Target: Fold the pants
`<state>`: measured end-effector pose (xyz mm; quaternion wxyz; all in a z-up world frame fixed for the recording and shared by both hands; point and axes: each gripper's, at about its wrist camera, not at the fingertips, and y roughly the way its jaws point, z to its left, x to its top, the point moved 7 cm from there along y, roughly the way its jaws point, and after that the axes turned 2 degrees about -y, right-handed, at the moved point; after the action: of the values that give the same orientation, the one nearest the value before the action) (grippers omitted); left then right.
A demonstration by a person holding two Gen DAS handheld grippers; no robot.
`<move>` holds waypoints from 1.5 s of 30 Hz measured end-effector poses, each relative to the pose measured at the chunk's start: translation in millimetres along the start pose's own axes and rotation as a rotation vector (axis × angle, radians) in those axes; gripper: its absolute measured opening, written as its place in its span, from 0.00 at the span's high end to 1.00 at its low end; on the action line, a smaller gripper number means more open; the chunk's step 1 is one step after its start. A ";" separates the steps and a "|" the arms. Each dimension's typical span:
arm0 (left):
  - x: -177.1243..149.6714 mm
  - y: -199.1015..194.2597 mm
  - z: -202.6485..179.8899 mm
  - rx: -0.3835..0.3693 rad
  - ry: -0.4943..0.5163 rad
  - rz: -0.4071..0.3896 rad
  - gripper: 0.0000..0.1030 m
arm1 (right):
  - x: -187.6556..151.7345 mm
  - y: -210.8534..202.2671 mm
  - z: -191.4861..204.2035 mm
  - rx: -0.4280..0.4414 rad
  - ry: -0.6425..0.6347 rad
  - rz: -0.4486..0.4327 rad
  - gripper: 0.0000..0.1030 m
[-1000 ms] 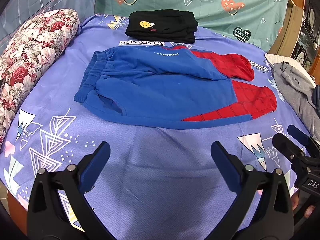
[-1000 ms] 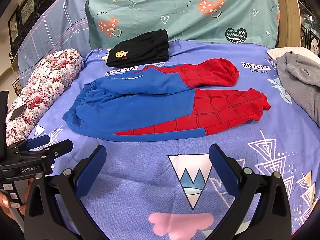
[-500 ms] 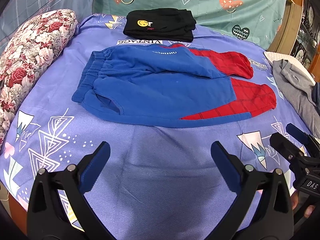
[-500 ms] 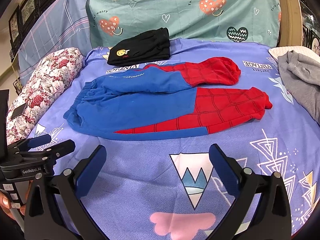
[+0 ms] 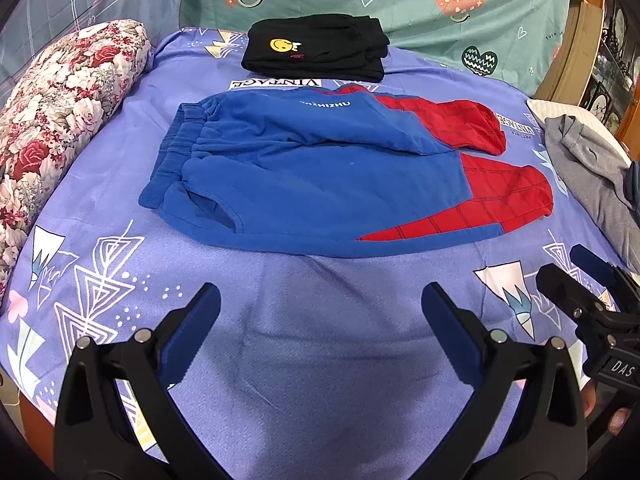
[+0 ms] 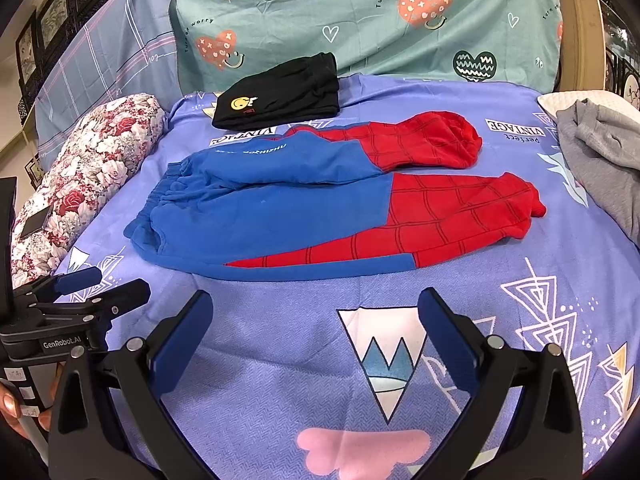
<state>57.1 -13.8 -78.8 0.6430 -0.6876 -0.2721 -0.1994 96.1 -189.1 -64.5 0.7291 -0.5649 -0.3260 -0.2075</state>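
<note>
Lying flat across the middle of the purple patterned bedspread (image 5: 320, 360) are the blue and red pants (image 5: 320, 176), with the elastic waistband pointing toward the floral bolster pillow (image 5: 60, 112) and the two red web-printed legs stretching the other way, the far leg sitting a little apart from the near one at the cuffs. Hovering over the bare bedspread on the near side of the pants, the left gripper (image 5: 320, 312) is holding its jaws spread wide and gripping nothing. The right gripper (image 6: 316, 316) is doing the same beside it, its blue-padded jaws wide apart and empty, above a white triangle print. A folded black garment (image 6: 280, 92) with a yellow smiley is sitting beyond the pants, near the teal pillow (image 6: 360, 12), and a crumpled grey garment (image 6: 600, 152) is lying off to the right.
</note>
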 end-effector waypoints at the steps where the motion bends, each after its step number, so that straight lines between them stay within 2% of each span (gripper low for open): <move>1: 0.4 1.2 0.5 0.000 0.001 0.002 0.02 | -0.1 1.4 -0.1 -0.001 -0.001 0.003 0.01; 5: 5.0 10.1 11.9 -0.035 -0.023 0.031 0.02 | -2.1 8.8 -2.4 0.013 0.004 0.026 0.01; 11: 18.2 39.9 80.1 -0.144 -0.280 0.131 0.02 | -9.2 24.7 -31.5 -0.038 0.043 0.070 0.01; 17: 25.5 60.7 125.9 -0.163 -0.415 0.170 0.02 | -16.1 39.1 -78.2 -0.065 0.170 0.120 0.01; 24: 34.7 91.3 136.3 -0.201 -0.492 0.252 0.02 | -10.1 48.5 -101.8 -0.067 0.241 0.136 0.01; 27: 43.2 107.3 137.0 -0.217 -0.517 0.275 0.02 | -0.6 49.1 -100.3 -0.055 0.218 0.123 0.01; 30: 50.7 128.9 141.5 -0.193 -0.532 0.326 0.03 | 8.0 49.8 -99.1 -0.056 0.180 0.114 0.01; 31: 56.9 131.6 142.7 -0.197 -0.541 0.312 0.04 | 10.0 50.1 -101.2 -0.062 0.176 0.115 0.01; 33: 64.2 135.6 143.7 -0.195 -0.535 0.304 0.14 | 12.5 49.5 -108.8 -0.078 0.181 0.115 0.01; 34: 66.8 138.5 146.2 -0.171 -0.540 0.301 0.23 | 13.7 48.7 -116.4 -0.086 0.192 0.114 0.01; 36: 70.6 138.6 153.0 -0.132 -0.568 0.274 0.45 | 15.7 47.2 -133.3 -0.097 0.223 0.116 0.01; 37: 72.1 140.6 155.5 -0.121 -0.576 0.268 0.61 | 17.6 46.2 -149.2 -0.105 0.248 0.120 0.01; 38: 72.1 141.8 157.0 -0.129 -0.584 0.268 0.69 | 18.0 45.4 -159.6 -0.123 0.264 0.125 0.01; 40: 72.1 143.0 156.9 -0.140 -0.585 0.263 0.70 | 20.6 43.1 -192.9 -0.163 0.342 0.128 0.01; 43: 75.4 142.9 151.2 -0.130 -0.530 0.252 0.70 | 23.2 44.2 -234.2 -0.159 0.479 0.121 0.01; 45: 76.4 142.5 145.1 -0.146 -0.508 0.250 0.70 | 25.7 54.6 -252.1 -0.145 0.524 0.135 0.01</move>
<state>195.0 135.6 -155.2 0.5226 -0.7882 -0.3224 0.0409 211.5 -414.1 -121.5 0.7582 -0.5632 -0.0725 -0.3203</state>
